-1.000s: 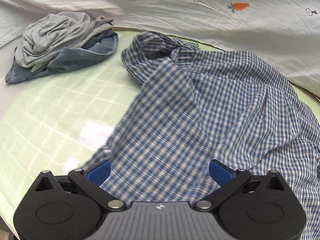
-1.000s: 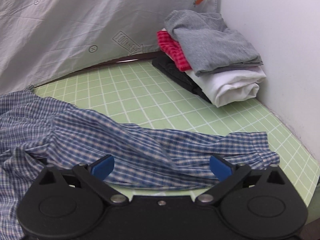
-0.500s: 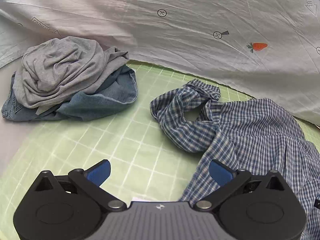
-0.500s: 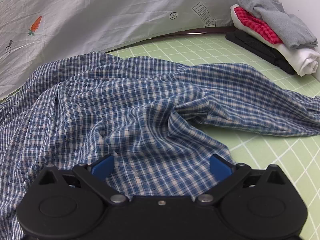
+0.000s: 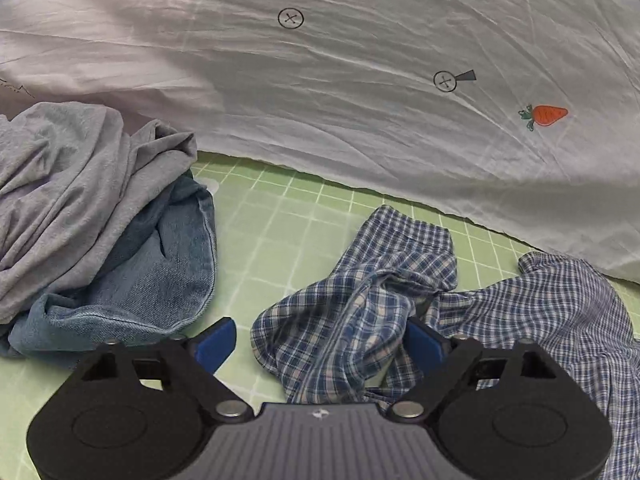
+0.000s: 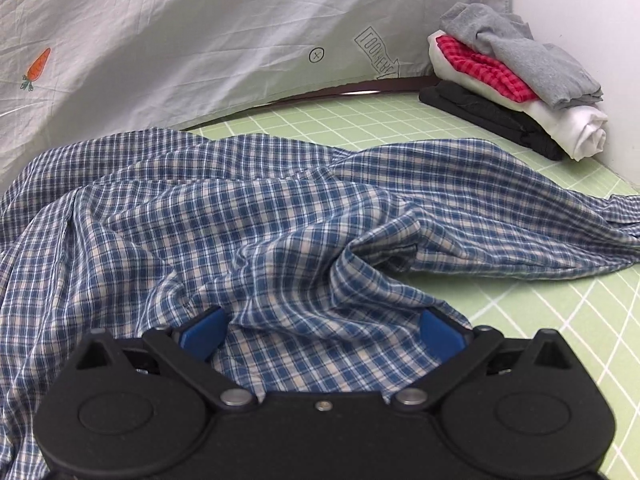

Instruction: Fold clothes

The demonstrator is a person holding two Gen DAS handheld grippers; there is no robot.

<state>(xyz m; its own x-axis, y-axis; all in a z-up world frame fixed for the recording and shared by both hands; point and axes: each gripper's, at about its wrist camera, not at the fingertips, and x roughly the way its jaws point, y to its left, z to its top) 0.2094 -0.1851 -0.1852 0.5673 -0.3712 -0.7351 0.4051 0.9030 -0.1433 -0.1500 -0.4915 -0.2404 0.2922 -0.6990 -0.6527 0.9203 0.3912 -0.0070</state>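
The blue checked shirt [image 6: 280,216] lies rumpled across the green worktop [image 5: 280,220], beside the grey-and-denim heap [image 5: 100,232]. The left gripper [image 5: 320,344] has just been closing, a bunched sleeve between its fingers, probably to spread it. The right gripper [image 6: 320,332] hangs wide over the hem.

Left gripper [image 5: 320,340]: black housing with two round discs at the near corners, triangular cut-outs above them, grey ribbed centre plate bearing a small white mark, silver pivot screws (one per linkage arm), blue pads on the fingers [image 5: 216,340].

Right gripper [image 6: 322,334]: same black build, plain black centre with one small screw, silver pivots, blue-padded fingers [image 6: 202,334].
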